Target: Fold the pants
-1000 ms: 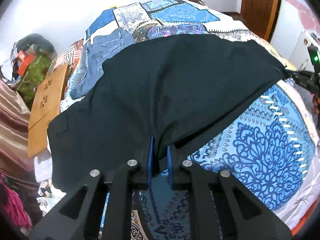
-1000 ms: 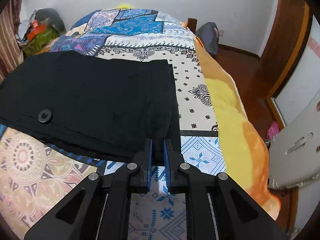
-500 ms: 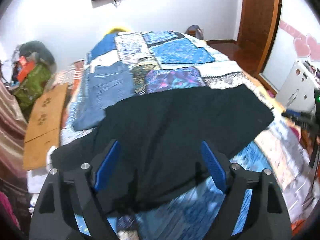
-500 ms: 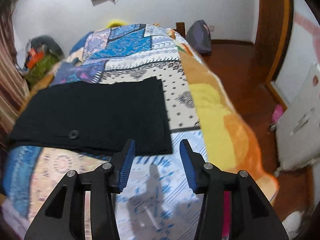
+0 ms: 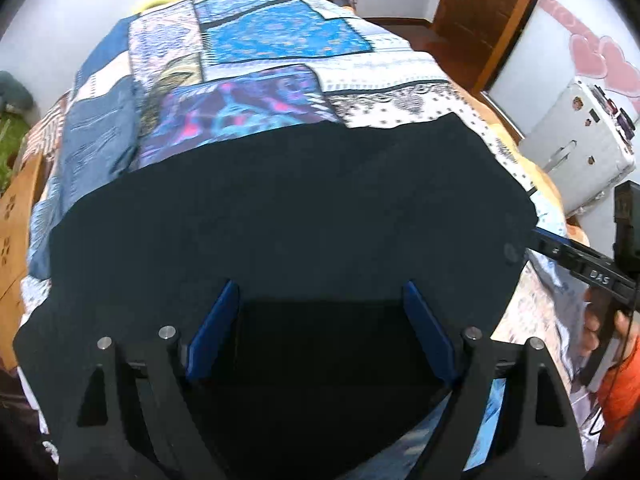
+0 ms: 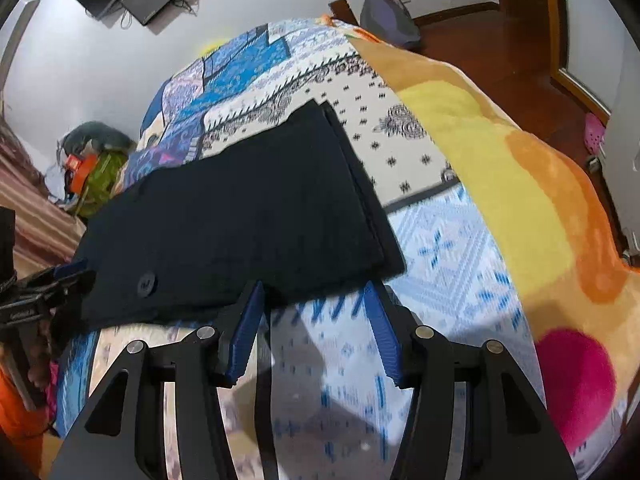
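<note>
Black pants (image 5: 288,216) lie folded flat across the patchwork bedspread (image 5: 280,36); they also show in the right wrist view (image 6: 248,216), with a button (image 6: 146,283) near their near edge. My left gripper (image 5: 318,300) is open, its blue pads spread wide just above the near edge of the pants. My right gripper (image 6: 312,312) is open at the pants' near right corner, holding nothing. The right gripper also shows at the right edge of the left wrist view (image 5: 576,260).
Folded blue jeans (image 5: 96,136) lie on the bed's far left. A white appliance (image 5: 580,148) stands right of the bed. An orange and yellow blanket (image 6: 520,184) covers the bed's right side. A bag (image 6: 388,12) sits on the wooden floor. Clutter (image 6: 92,160) is piled at the left.
Both grippers let go of the pants and opened. The pants now lie flat on the bed. Both grippers have pulled back slightly and tilted.
</note>
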`<act>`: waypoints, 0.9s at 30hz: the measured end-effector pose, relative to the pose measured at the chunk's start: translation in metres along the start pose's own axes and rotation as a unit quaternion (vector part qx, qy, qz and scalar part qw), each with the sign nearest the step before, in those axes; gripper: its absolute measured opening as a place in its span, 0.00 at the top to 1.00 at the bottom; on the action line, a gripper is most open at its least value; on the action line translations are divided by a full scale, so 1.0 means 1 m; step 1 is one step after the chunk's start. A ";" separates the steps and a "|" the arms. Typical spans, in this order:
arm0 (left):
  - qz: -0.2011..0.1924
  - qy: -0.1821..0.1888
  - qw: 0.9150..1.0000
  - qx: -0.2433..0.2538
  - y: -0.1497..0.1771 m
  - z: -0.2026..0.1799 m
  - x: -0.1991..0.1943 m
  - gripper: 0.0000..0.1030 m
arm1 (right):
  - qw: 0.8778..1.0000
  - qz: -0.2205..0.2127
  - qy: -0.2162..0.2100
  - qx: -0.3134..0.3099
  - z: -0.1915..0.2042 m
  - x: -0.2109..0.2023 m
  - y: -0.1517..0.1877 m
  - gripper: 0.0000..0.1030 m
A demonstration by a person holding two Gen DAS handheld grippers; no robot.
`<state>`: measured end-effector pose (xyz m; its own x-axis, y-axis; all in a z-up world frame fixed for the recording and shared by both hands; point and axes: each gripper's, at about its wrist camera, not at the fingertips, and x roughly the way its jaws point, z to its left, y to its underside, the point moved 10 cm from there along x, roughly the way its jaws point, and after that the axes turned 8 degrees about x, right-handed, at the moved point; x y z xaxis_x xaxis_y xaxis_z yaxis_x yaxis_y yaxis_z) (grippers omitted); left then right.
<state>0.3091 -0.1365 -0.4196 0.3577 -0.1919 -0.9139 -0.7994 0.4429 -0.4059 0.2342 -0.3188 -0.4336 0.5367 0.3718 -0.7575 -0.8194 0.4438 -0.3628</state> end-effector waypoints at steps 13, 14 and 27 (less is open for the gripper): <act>-0.003 -0.028 0.999 0.025 -0.031 -0.031 0.024 0.12 | 0.998 -0.049 -0.014 0.043 -0.007 0.005 -0.027 0.78; -0.003 -0.028 0.999 0.027 -0.031 -0.034 0.025 0.12 | 0.998 -0.049 -0.016 0.043 -0.007 0.005 -0.027 0.80; -0.012 -0.019 0.998 0.061 -0.037 -0.063 0.020 0.21 | 0.990 -0.139 -0.010 -0.018 0.026 -0.047 -0.049 0.88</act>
<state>0.3153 -0.2116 -0.4235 0.3965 -0.1713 -0.9019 -0.7260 0.5427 -0.4223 0.2543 -0.3364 -0.3663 0.7460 0.2565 -0.6146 -0.6461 0.5025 -0.5745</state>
